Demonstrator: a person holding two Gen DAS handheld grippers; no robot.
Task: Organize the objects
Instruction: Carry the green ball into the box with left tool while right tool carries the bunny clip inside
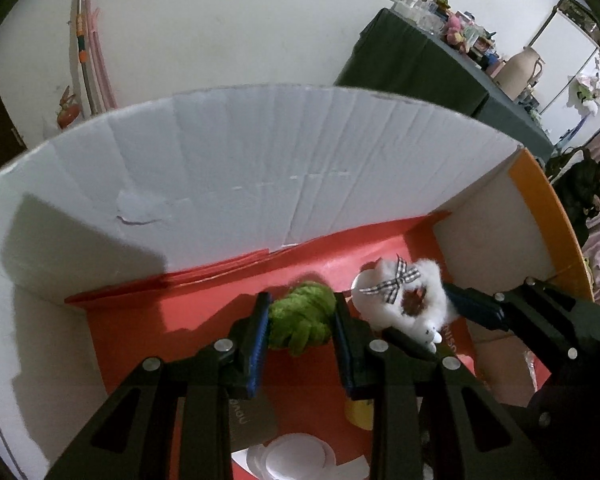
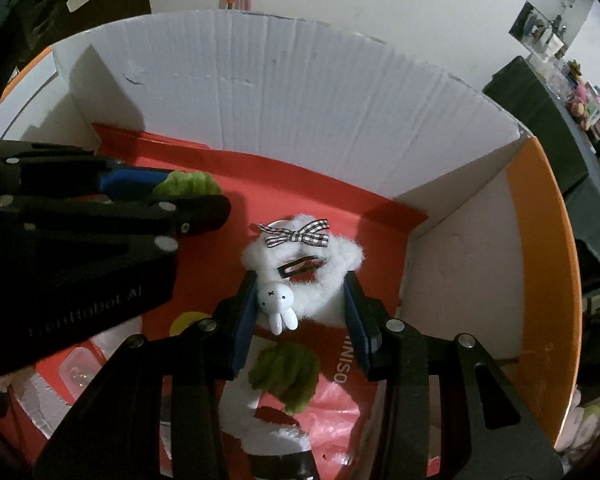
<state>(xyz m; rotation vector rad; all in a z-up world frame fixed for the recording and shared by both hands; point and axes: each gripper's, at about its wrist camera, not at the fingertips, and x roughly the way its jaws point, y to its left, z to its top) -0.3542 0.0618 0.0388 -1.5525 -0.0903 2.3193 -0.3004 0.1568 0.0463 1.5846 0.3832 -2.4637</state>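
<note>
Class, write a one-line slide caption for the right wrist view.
Right gripper holds a fluffy white scrunchie with gingham bow inside a white cardboard box.

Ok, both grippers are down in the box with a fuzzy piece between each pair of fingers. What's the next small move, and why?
Probably open the left gripper a little and lift it straight up. The green fuzzy piece sits between its fingers low over the red floor of the box, so it looks placed. The right gripper is close alongside, bracketing the white fluffy piece, so a straight lift likely avoids bumping it.

Green fuzzy scrunchie beside white fluffy bowed scrunchie.
</note>
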